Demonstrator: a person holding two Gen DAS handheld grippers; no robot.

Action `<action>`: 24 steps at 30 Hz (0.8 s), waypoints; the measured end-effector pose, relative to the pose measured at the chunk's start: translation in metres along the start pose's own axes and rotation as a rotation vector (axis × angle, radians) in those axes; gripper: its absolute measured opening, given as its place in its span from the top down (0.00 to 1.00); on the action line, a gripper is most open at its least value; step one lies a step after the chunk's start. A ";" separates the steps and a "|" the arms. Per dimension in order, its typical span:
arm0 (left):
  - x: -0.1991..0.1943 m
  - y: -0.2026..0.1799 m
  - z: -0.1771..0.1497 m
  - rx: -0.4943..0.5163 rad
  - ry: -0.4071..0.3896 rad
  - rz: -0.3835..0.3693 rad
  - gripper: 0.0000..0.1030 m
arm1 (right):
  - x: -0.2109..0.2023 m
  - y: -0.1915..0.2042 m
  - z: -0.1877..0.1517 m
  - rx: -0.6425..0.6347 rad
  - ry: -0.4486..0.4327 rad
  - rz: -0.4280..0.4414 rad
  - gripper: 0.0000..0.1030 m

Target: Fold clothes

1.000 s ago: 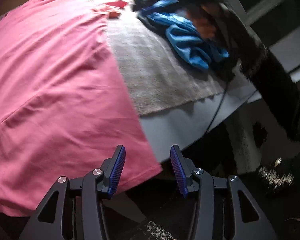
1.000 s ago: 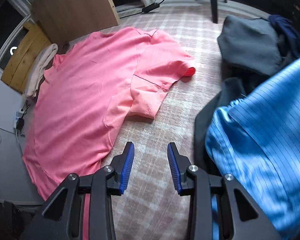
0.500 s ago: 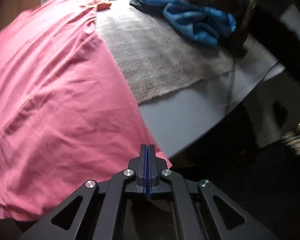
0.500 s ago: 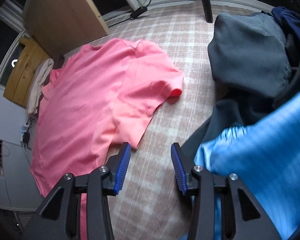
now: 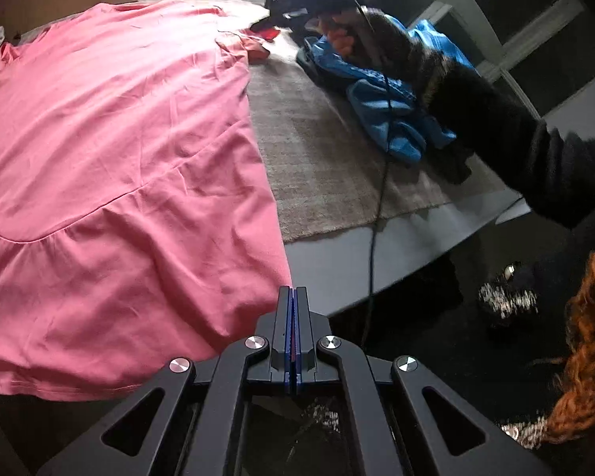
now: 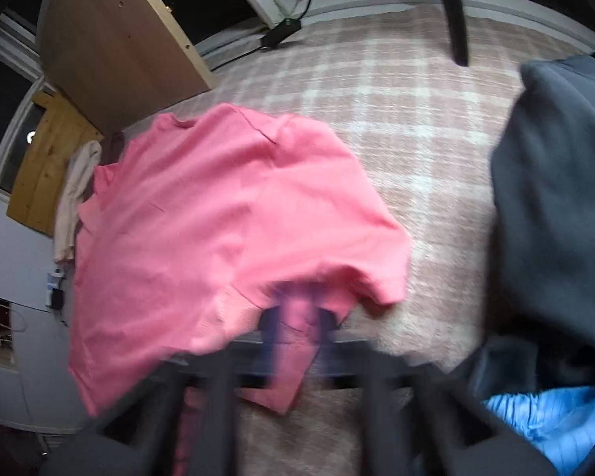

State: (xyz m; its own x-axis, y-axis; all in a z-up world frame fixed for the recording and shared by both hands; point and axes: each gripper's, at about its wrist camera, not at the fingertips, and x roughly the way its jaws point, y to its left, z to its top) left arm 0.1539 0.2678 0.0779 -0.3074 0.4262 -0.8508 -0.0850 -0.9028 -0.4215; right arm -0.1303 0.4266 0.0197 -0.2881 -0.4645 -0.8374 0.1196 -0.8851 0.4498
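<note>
A pink shirt (image 5: pixel 119 158) lies spread flat on a checked rug (image 5: pixel 329 158). My left gripper (image 5: pixel 293 293) is at the shirt's near hem corner, its jaws shut on the edge of the cloth. In the right wrist view, which is blurred, the pink shirt (image 6: pixel 218 218) shows its folded sleeve closest to me. My right gripper (image 6: pixel 299 317) is on that sleeve, and its jaws are closing with a bunch of pink cloth filling the gap between them. In the left wrist view a dark sleeve (image 5: pixel 496 131) reaches over towards the shirt's far sleeve.
A crumpled blue garment (image 5: pixel 388 119) lies on the rug to the right of the shirt, also the blue garment (image 6: pixel 555 416). A grey garment (image 6: pixel 555 198) is piled beyond it. A black cable (image 5: pixel 377 218) hangs across. A wooden board (image 6: pixel 111 39) and a chair leg (image 6: pixel 456 12) stand at the rug's far edge.
My left gripper went from open to shut at the hem corner and then drew back a little. My right gripper slid left onto the sleeve and its jaws narrowed around it.
</note>
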 end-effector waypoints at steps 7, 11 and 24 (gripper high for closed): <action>0.030 -0.004 -0.010 -0.029 0.159 -0.021 0.96 | -0.014 0.018 0.039 -0.063 -0.042 -0.057 0.84; 0.006 0.007 -0.004 -0.058 0.134 0.000 0.75 | -0.012 -0.004 0.049 -0.057 -0.042 -0.129 0.71; 0.056 0.014 0.055 0.002 0.098 0.062 0.68 | 0.036 0.001 0.057 -0.218 0.060 -0.055 0.94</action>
State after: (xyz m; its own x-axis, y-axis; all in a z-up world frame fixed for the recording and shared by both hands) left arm 0.0829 0.2756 0.0414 -0.2183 0.3730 -0.9018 -0.0706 -0.9277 -0.3666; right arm -0.1953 0.4110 0.0075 -0.2436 -0.4105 -0.8787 0.3100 -0.8914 0.3306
